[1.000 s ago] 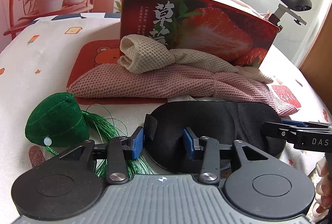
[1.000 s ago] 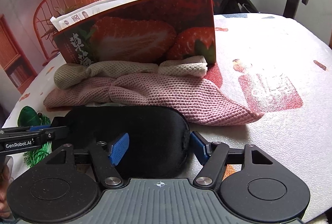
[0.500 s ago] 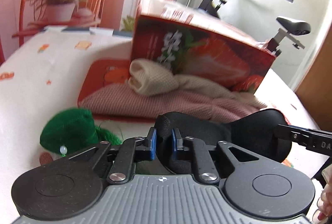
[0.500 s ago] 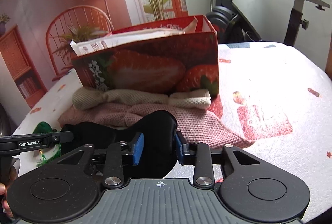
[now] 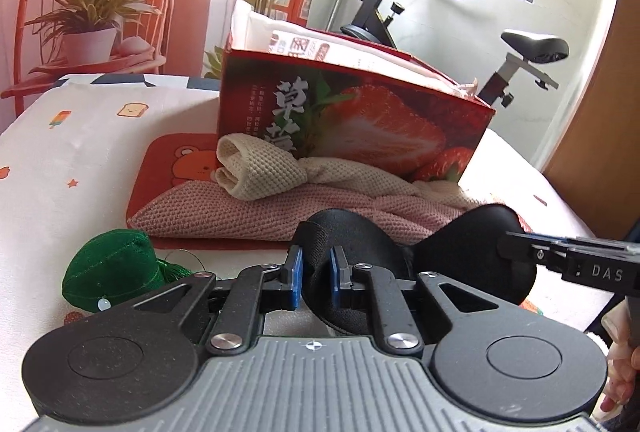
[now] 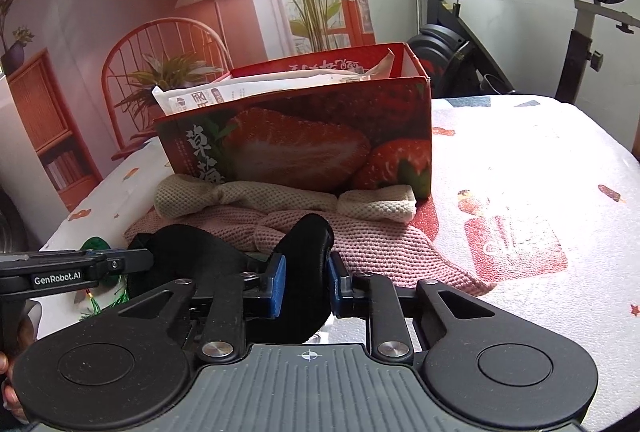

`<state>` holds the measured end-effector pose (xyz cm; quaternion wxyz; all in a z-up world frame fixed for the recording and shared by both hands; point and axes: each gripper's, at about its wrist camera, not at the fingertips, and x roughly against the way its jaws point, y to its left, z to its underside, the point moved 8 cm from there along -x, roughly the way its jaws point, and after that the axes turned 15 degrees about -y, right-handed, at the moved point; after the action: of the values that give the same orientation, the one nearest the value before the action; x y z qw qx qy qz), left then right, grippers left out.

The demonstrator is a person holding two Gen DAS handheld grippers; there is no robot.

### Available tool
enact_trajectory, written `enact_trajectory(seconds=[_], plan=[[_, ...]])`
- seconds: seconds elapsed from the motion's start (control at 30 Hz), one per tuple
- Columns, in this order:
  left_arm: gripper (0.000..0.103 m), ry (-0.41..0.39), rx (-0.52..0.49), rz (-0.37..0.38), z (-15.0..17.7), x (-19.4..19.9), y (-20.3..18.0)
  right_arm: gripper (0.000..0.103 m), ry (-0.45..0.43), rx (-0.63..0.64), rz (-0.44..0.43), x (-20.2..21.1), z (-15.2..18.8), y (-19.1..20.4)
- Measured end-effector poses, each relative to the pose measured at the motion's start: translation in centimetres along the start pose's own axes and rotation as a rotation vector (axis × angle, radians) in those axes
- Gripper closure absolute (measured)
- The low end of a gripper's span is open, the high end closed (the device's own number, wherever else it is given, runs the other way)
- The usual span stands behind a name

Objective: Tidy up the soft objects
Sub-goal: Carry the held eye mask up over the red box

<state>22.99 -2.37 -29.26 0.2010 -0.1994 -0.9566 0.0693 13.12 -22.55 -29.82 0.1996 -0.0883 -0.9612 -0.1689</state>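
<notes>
Sagging between the two grippers, the black padded eye mask (image 5: 472, 252) is lifted just above the white printed cloth (image 5: 80, 151), in front of the pink knit towel (image 5: 224, 207); the left gripper (image 5: 316, 274) is pinched tight on one lobe, and the right gripper (image 6: 304, 282), whose jaws have just been closing, clamps the other. It could slip, I judge, because smooth satin-like padding compresses under narrow blue pads, or its loose middle could snag the waffle-textured towels while heading to the glossy strawberry box (image 5: 360, 123). Nearby lies a plush green pouch (image 5: 108, 268) with stringy tassel.
</notes>
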Motion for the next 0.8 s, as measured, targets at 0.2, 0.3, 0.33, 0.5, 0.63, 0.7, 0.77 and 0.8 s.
enact_trajectory(seconds=[0.2, 0.3, 0.33, 0.5, 0.63, 0.7, 0.77, 0.8], plan=[[0.089, -0.019, -0.037, -0.023, -0.3, 0.2, -0.2, 0.084, -0.002, 0.0, -0.014, 0.1, -0.2, 0.1], [0.089, -0.008, -0.042, -0.03, -0.3, 0.1, 0.0, 0.084, 0.002, 0.002, -0.013, -0.1, 0.0, 0.1], [0.089, -0.002, -0.04, -0.032, -0.2, 0.0, 0.1, 0.084, 0.005, -0.001, -0.009, -0.1, 0.1, 0.0], [0.089, 0.009, -0.044, -0.032, 0.1, -0.1, 0.1, 0.084, 0.008, -0.013, -0.01, -0.2, 0.3, -0.1], [0.089, 0.012, -0.037, -0.034, -0.1, 0.1, 0.1, 0.085, 0.007, -0.018, -0.027, -0.2, 0.0, 0.0], [0.089, 0.009, -0.031, -0.029, -0.3, 0.2, 0.0, 0.085, 0.005, -0.026, -0.035, -0.1, -0.2, -0.1], [0.09, 0.0, -0.035, -0.022, -0.7, 0.4, -0.1, 0.087, -0.001, -0.041, -0.043, 0.1, -0.7, -0.3], [0.091, -0.008, -0.029, -0.018, -1.1, 0.5, -0.1, 0.088, -0.005, -0.051, -0.048, 0.1, -0.9, -0.3]])
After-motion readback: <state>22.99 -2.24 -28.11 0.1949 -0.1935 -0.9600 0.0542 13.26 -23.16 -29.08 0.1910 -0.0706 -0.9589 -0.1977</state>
